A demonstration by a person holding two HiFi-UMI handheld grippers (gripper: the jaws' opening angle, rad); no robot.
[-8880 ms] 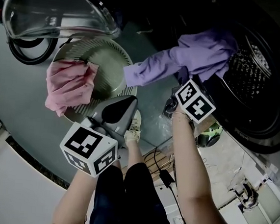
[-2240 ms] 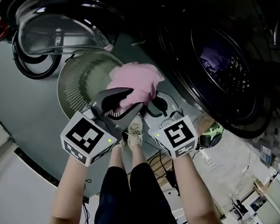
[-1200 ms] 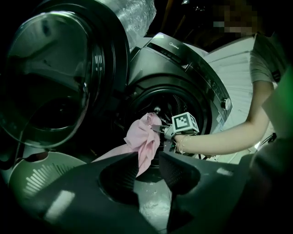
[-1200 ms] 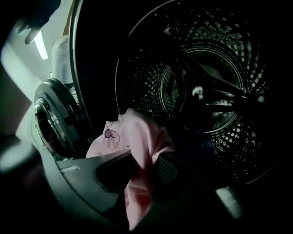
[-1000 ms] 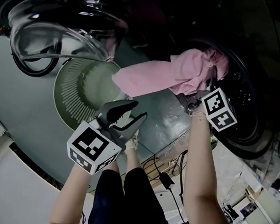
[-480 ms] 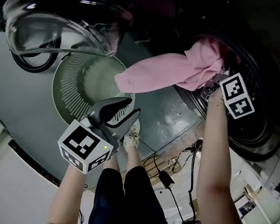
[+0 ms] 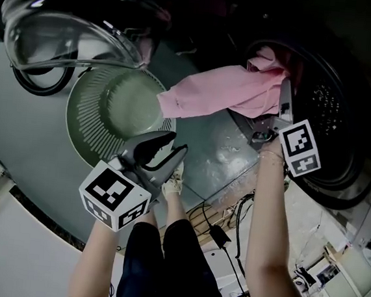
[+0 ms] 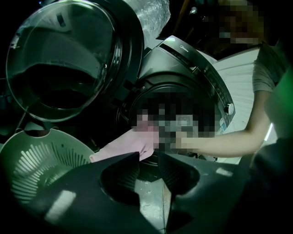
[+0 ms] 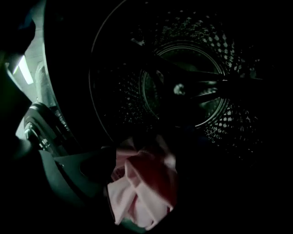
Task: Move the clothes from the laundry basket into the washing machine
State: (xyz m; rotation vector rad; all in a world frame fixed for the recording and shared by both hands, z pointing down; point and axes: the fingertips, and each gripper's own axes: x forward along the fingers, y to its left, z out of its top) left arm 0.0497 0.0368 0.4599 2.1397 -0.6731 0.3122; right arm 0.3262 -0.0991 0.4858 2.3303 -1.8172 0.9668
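A pink garment (image 7: 227, 90) stretches from the mouth of the washing machine drum (image 7: 333, 106) back toward the round green laundry basket (image 7: 84, 112). My right gripper (image 7: 283, 98) is shut on the pink garment (image 9: 142, 189) at the drum's opening, and the perforated drum (image 9: 183, 82) lies dark ahead of it. My left gripper (image 7: 172, 151) hangs open and holds nothing beside the basket (image 8: 27, 160). From the left gripper view the pink garment (image 8: 123, 146) trails out of the machine's opening. The basket looks bare inside.
The machine's glass door (image 7: 60, 28) stands swung open above the basket. Cables (image 7: 219, 236) lie on the floor by the person's legs (image 7: 161, 266). A person's arm (image 8: 219, 144) reaches across to the machine front (image 8: 183, 68).
My right gripper has carried the pink garment from the basket up to the drum opening and now sits a little deeper there. The left gripper has stayed open near the basket.
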